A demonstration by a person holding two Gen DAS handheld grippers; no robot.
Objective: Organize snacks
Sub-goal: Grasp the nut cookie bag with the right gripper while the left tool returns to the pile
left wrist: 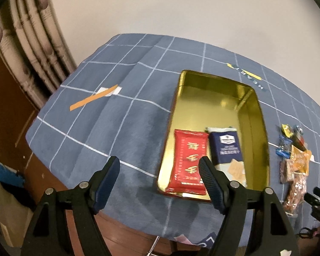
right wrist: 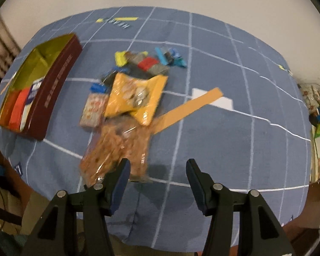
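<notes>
1. Looking down from the left wrist view, the left tool [left wrist: 160, 166] hangs with its jaws apart and nothing between them, above the near left corner of the gold tin [left wrist: 257, 98] on the blue checked tabletop [left wrist: 100, 132]. Two snacks already lie side by side at the tin's near end: a red packet [left wrist: 188, 160] on the left and a navy packet [left wrist: 225, 149] touching it on the right. The far half of the tin is bare. The loose snack pile [left wrist: 294, 157] lies on the cloth to the tin's right, and part of the other tool shows at the right edge.

2. From the right wrist view, blurred by motion, the right tool [right wrist: 157, 170] is likewise open and empty, poised just near of the pile. Nearest its left finger lies a clear bag of brown snacks [right wrist: 115, 151]; beyond it sit a yellow bag [right wrist: 136, 96], a small pink pack [right wrist: 93, 108] and small blue, red and yellow wrapped pieces [right wrist: 151, 60]. The tin [right wrist: 55, 91] stands at the left, well apart.

3. The next pick is probably the clear bag. Doing it well likely means centring it between the jaws, pinching a flat edge so the contents are not crushed, and lifting clear of the yellow bag overlapping its far end before setting it in the tin's bare far half.
</notes>
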